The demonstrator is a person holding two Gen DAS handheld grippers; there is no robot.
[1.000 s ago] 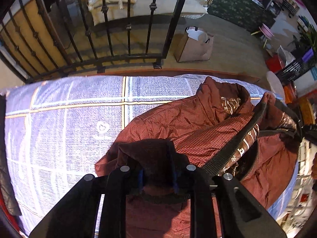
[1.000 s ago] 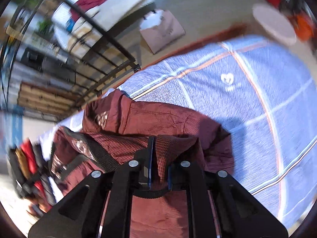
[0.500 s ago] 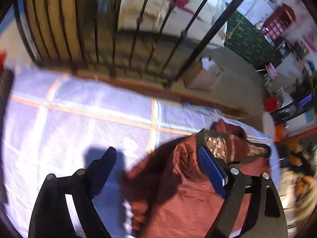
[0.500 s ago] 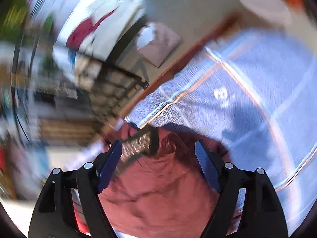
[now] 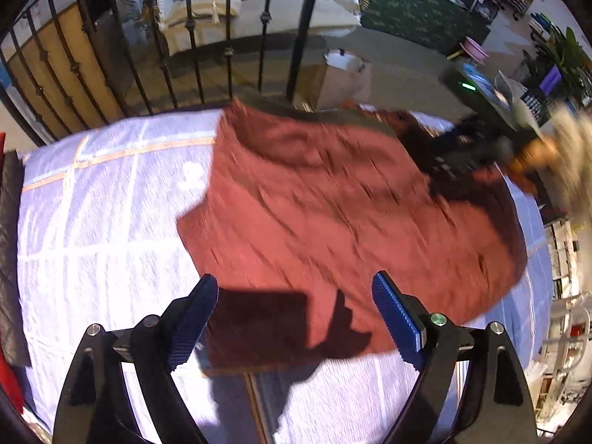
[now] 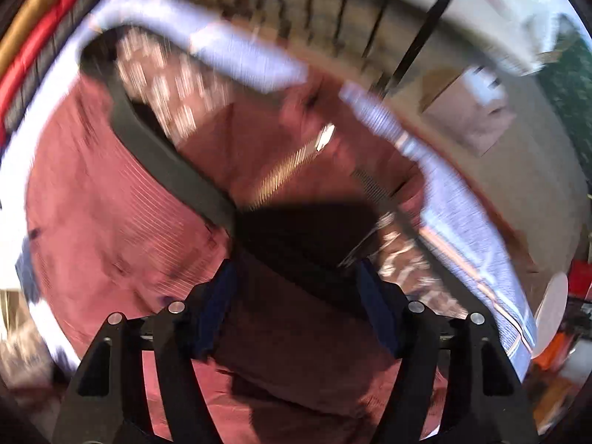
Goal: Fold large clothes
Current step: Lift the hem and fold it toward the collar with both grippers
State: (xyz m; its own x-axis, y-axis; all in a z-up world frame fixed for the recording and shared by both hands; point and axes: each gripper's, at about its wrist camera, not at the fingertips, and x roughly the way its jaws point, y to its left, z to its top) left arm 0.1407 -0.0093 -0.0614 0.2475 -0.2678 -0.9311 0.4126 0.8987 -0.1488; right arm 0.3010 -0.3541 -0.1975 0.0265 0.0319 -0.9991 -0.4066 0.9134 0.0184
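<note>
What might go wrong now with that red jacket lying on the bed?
1. The dark red quilted jacket lies rumpled on the pale blue checked bedspread, with its collar end at the bed's far edge; a tug could slide it off.
2. The right gripper is closing low over bunched cloth and the black trim band; its fingers might pinch several layers, spoiling the fold.
</note>
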